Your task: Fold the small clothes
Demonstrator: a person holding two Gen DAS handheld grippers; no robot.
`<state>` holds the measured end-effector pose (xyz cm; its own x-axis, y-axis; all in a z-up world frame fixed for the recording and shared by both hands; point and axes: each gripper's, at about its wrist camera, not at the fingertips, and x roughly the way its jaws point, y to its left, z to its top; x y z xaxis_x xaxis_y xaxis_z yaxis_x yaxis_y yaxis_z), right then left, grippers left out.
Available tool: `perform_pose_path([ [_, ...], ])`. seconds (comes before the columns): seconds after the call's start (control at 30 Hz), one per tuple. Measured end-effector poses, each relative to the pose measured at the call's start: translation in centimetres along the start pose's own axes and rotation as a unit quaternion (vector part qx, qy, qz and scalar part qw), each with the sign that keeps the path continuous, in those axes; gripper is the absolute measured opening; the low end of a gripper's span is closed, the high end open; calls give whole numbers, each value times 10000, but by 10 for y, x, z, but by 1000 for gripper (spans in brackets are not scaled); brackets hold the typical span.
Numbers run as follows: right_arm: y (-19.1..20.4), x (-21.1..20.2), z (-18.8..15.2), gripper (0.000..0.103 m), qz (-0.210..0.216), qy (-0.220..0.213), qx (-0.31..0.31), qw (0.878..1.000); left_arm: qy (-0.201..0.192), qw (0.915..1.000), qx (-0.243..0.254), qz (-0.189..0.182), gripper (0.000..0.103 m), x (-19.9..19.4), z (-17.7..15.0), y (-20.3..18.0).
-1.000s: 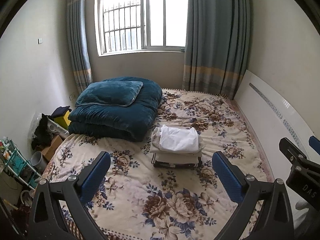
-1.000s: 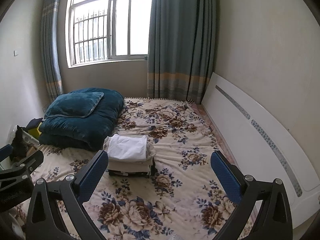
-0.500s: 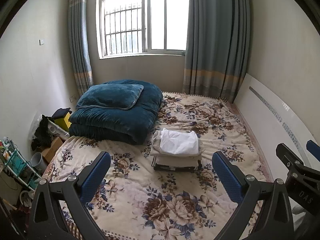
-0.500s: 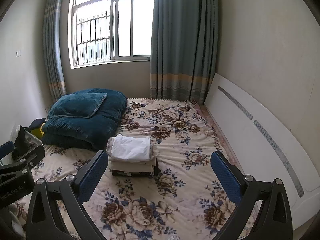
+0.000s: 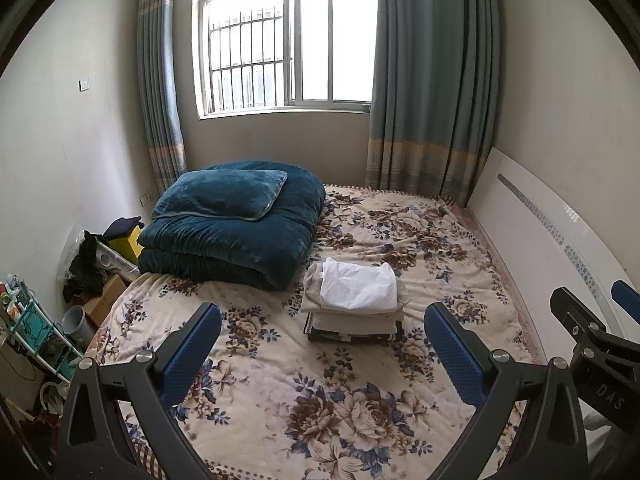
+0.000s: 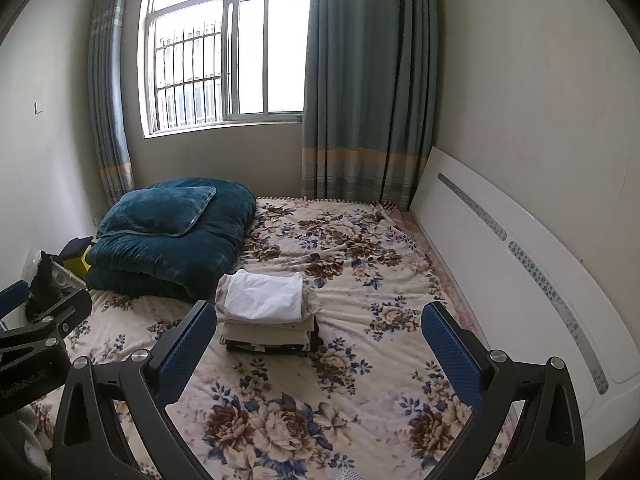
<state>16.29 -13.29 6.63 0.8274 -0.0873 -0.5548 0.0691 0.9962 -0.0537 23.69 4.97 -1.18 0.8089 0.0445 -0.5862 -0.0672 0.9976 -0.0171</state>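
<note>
A neat stack of folded clothes [image 5: 354, 304] [image 6: 266, 320] lies mid-bed on the floral blanket [image 5: 340, 392] [image 6: 360, 264], a white piece on top, cream ones below, a dark one at the bottom. My left gripper [image 5: 322, 340] hangs open well short of the stack, with nothing between its blue pads. Just as open and empty is my right gripper [image 6: 318, 340], with the stack behind its left finger [image 6: 188, 344]. Each gripper shows at the edge of the other's view.
A folded teal quilt with a pillow [image 5: 236, 224] [image 6: 168, 236] fills the bed's far left. A white headboard [image 5: 552, 248] [image 6: 520, 280] runs along the right. Boxes, a bucket and a rack [image 5: 36, 328] crowd the floor at left. Curtains and a window stand behind.
Both grippers have drawn back and risen a little, so the stack and the bed sit slightly lower and smaller in both views. Both stay open.
</note>
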Motion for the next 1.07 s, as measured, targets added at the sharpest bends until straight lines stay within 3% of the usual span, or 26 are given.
perform_pose_path([
  [1.07,12,-1,-1,103,15,-61,5,10000,-139,9999,38,66,103,-8,9,2],
])
